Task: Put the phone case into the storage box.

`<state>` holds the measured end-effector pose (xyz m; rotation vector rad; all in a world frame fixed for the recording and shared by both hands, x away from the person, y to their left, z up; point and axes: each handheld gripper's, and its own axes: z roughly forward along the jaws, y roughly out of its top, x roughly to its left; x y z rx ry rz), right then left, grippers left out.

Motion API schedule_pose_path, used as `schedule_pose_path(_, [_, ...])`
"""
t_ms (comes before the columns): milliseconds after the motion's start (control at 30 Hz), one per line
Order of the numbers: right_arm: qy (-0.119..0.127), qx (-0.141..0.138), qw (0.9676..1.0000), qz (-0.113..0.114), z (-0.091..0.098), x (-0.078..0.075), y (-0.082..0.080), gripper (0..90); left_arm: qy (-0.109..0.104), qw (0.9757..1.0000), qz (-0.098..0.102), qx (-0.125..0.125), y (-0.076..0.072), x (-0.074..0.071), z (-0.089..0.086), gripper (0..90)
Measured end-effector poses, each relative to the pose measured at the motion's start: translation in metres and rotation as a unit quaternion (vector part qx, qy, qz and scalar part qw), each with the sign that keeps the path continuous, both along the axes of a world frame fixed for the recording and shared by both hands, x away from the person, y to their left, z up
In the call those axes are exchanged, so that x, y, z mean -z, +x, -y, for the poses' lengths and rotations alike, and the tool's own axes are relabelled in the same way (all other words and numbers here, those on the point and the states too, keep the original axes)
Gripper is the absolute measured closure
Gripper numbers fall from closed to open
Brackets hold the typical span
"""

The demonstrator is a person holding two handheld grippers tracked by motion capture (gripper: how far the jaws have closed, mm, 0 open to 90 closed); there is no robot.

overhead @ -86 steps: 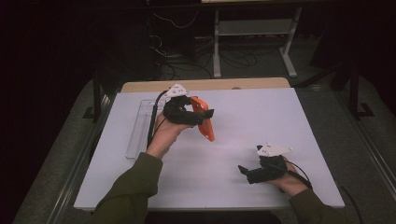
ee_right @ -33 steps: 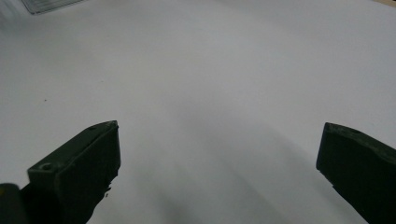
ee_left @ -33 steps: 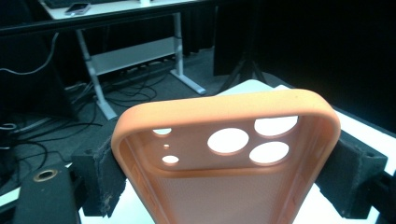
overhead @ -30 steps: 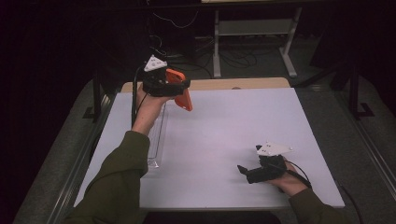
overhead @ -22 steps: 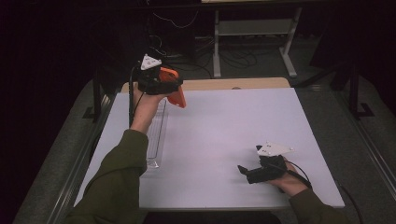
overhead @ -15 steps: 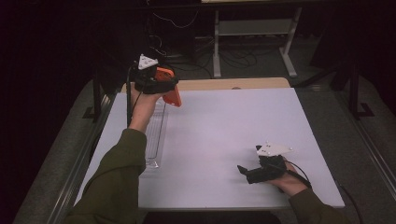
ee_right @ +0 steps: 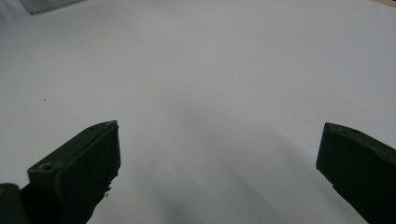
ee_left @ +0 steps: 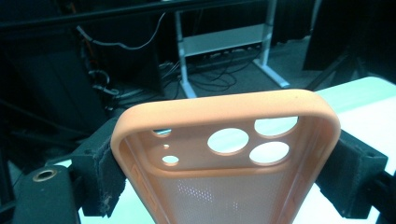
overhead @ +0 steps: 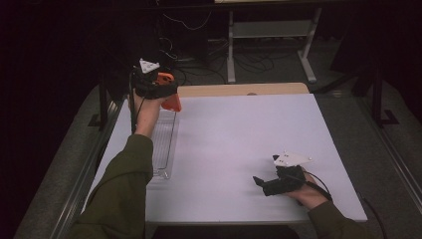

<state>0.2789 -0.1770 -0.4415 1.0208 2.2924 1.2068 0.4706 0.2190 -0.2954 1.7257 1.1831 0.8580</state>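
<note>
No writing, label, brand, number or sign can be read anywhere in these pictures. The orange phone case (ee_left: 224, 154) clamped in the left claw (overhead: 166, 94) bears only round cut-outs and a dotted texture, and the white tabletop (overhead: 239, 144) beneath is plain.

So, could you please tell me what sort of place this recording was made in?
Probably a lab or workshop set up for recording. A plain white table stands in a dark room, loose cables trail across the floor beyond it, and a metal equipment stand sits behind.
</note>
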Motion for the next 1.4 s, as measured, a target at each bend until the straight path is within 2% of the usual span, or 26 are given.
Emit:
schedule_pose_path(300, [0.0,0.0,1.0,0.0,0.0,0.0,0.0,0.0,0.001,0.9993,-0.016,-0.034,0.008,0.011,-0.011,14.4])
schedule_pose_path(400, [-0.001,0.0,1.0,-0.001,0.0,0.0,0.0,0.0,0.007,0.9985,-0.026,-0.047,0.011,0.015,-0.014,14.3])
schedule_pose_path(500, [-0.002,-0.001,1.0,0.0,0.0,0.0,-0.001,0.0,0.001,0.9979,-0.028,-0.059,0.014,0.019,-0.015,14.3])
schedule_pose_path(533, [-0.001,-0.001,1.0,0.0,0.0,0.0,-0.001,0.0,0.008,0.9975,-0.033,-0.062,0.015,0.02,-0.017,14.3])
schedule_pose_path(633, [-0.001,0.0,1.0,-0.001,0.001,-0.001,-0.001,0.0,0.009,0.9968,-0.037,-0.07,0.018,0.024,-0.018,14.3])
schedule_pose_path(767, [0.001,-0.001,1.0,-0.001,0.0,-0.001,-0.001,0.0,0.015,0.9952,-0.036,-0.09,0.02,0.033,-0.018,14.2])
schedule_pose_path(800, [0.001,-0.001,1.0,-0.002,0.0,-0.001,-0.001,0.0,0.019,0.9948,-0.039,-0.092,0.02,0.035,-0.018,14.2])
schedule_pose_path(900, [0.001,-0.001,1.0,-0.001,0.001,-0.001,-0.002,0.0,0.014,0.9943,-0.045,-0.096,0.022,0.043,-0.018,14.1])
schedule_pose_path(967, [0.001,-0.002,1.0,0.0,0.001,-0.001,-0.001,0.0,0.022,0.9939,-0.052,-0.095,0.023,0.046,-0.018,14.1])
schedule_pose_path(1033, [0.001,-0.002,1.0,0.0,0.001,-0.001,-0.001,0.0,0.017,0.9937,-0.052,-0.097,0.024,0.048,-0.017,14.1])
schedule_pose_path(1167, [0.001,-0.003,1.0,0.0,0.001,-0.001,-0.001,0.0,0.024,0.9934,-0.055,-0.098,0.025,0.049,-0.015,14.0])
schedule_pose_path(1200, [0.001,-0.003,1.0,-0.001,0.001,-0.001,-0.001,0.0,0.018,0.9934,-0.052,-0.1,0.026,0.05,-0.014,14.0])
schedule_pose_path(1233, [0.001,-0.003,1.0,-0.002,0.001,-0.001,-0.001,0.0,0.023,0.993,-0.057,-0.1,0.026,0.05,-0.013,13.9])
schedule_pose_path(1333, [0.002,-0.002,1.0,-0.003,0.0,-0.001,-0.002,0.0,0.023,0.9923,-0.056,-0.108,0.026,0.052,-0.011,13.8])
schedule_pose_path(1400, [0.001,-0.003,1.0,-0.002,0.001,-0.001,-0.002,0.0,0.031,0.9919,-0.055,-0.11,0.027,0.052,-0.012,13.8])
